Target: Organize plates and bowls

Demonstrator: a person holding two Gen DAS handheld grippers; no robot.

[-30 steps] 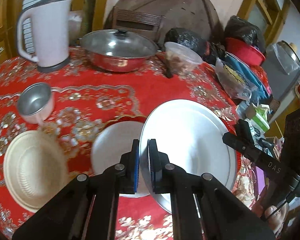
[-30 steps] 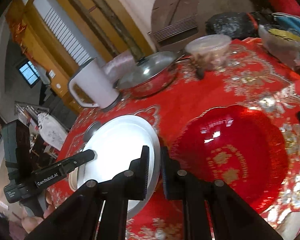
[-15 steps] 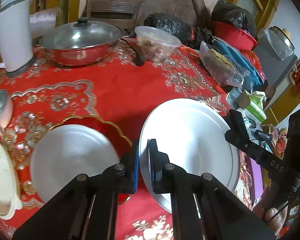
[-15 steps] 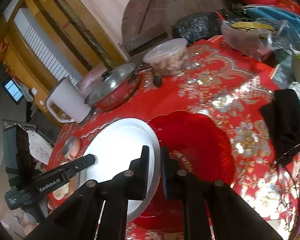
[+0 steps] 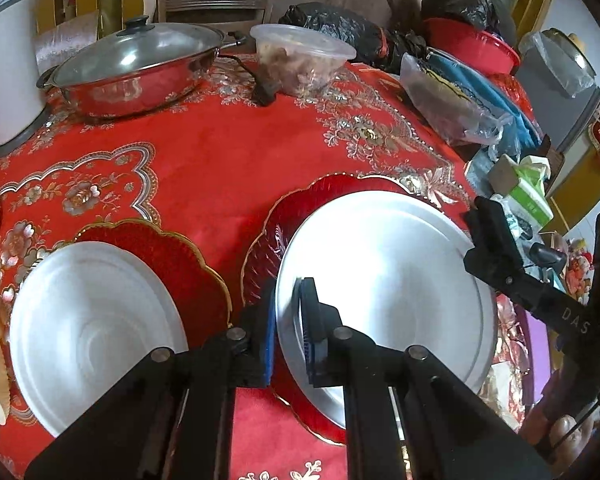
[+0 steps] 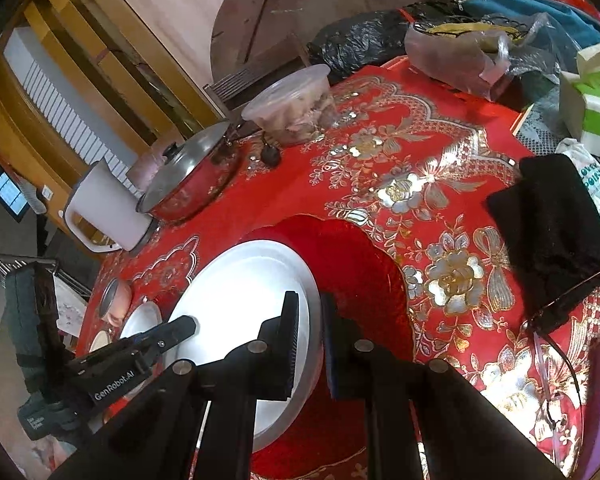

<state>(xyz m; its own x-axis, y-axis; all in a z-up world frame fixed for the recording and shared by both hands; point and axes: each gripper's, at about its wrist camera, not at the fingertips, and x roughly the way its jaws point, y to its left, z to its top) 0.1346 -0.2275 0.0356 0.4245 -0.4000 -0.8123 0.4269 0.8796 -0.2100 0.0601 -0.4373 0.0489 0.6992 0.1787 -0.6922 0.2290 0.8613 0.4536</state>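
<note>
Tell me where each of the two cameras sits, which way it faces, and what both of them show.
Left wrist: sits behind the left gripper, facing across the red table toward the steel pot; the right gripper and fingers show.
Right wrist: sits behind the right gripper, facing the kettle; the left gripper shows.
Shared: both grippers clamp the silver plate above the red dish.

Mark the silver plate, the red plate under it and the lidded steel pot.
silver plate [image 5: 388, 276], left wrist view, its centre.
red plate [image 6: 364, 276], right wrist view, its bare inside.
steel pot [image 5: 136, 60], left wrist view, its glass lid.
</note>
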